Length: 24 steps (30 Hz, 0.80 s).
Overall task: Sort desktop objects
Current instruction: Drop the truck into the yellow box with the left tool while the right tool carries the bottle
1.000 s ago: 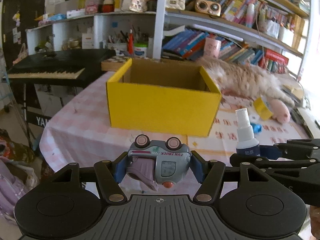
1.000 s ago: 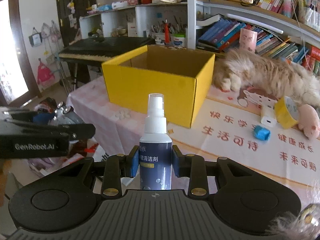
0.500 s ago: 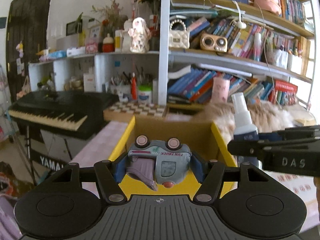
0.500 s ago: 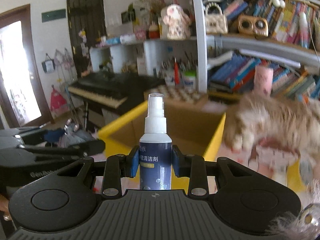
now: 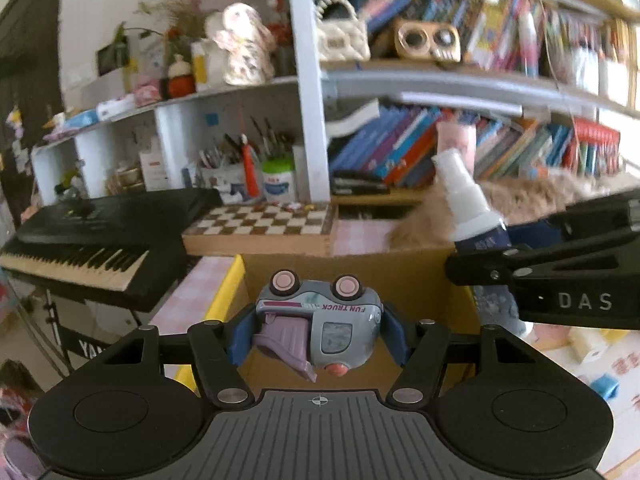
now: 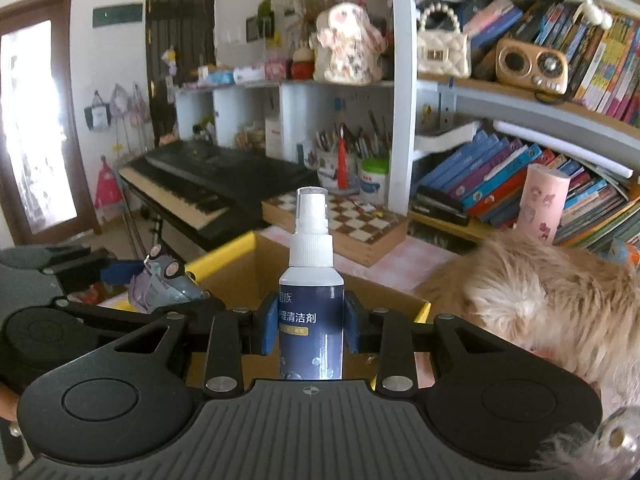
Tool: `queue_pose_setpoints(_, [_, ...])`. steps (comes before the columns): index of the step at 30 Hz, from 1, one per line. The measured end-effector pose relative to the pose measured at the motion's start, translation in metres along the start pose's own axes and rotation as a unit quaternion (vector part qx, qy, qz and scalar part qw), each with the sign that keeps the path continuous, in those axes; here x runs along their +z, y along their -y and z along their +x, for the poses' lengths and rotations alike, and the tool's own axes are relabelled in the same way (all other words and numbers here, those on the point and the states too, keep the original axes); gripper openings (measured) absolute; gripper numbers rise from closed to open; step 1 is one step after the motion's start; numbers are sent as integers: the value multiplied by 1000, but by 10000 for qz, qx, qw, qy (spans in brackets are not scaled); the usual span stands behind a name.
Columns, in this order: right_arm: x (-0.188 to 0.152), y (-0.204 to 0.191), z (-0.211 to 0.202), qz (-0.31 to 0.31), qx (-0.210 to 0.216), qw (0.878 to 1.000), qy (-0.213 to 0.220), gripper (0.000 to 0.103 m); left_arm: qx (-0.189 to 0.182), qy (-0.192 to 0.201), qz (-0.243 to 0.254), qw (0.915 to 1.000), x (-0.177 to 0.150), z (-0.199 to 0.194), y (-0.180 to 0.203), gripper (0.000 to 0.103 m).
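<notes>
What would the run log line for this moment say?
left tool: holds toy truck | right tool: holds spray bottle | both above yellow box

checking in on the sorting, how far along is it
Nothing shows inside the yellow box yet. In hand: left tongs grip the toy truck, right tongs grip the spray bottle, both above the box. Left: releasing both, then the blue item.

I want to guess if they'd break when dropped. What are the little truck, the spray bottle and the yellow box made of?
The toy truck looks like moulded plastic: smooth, slightly glossy, grey and lilac, with printed lettering. The spray bottle also seems plastic: a white pump head under a clear cap, a dark glossy label round the body. The yellow box looks like cardboard: matte yellow outside, plain brown inside.
</notes>
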State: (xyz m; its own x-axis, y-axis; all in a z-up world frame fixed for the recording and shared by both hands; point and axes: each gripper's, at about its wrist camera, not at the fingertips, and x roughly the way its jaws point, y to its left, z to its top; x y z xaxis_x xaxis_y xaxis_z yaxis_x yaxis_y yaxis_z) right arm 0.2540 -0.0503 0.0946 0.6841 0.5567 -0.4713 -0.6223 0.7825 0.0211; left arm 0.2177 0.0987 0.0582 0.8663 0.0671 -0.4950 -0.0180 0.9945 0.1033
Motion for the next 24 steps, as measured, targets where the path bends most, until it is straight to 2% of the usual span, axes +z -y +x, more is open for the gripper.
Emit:
queue_pose_setpoints(5, [-2, 9, 34, -310, 89, 9991, -264, 30, -8, -341, 452, 9984, 0, 34, 8, 64])
queue_pose_setpoints(11, [-8, 8, 75, -889, 318, 9921, -832, 30, 2, -784, 843, 9934, -8, 62, 14, 64])
queue_pose_setpoints(14, [-12, 6, 92, -1166, 415, 9862, -1103, 30, 5, -832, 1068, 9908, -11, 65, 19, 64])
queue_pose_setpoints(24, [-18, 10, 130, -1494, 563, 9695, -1859, 30, -94, -1141, 1501, 9820, -8, 70, 28, 65])
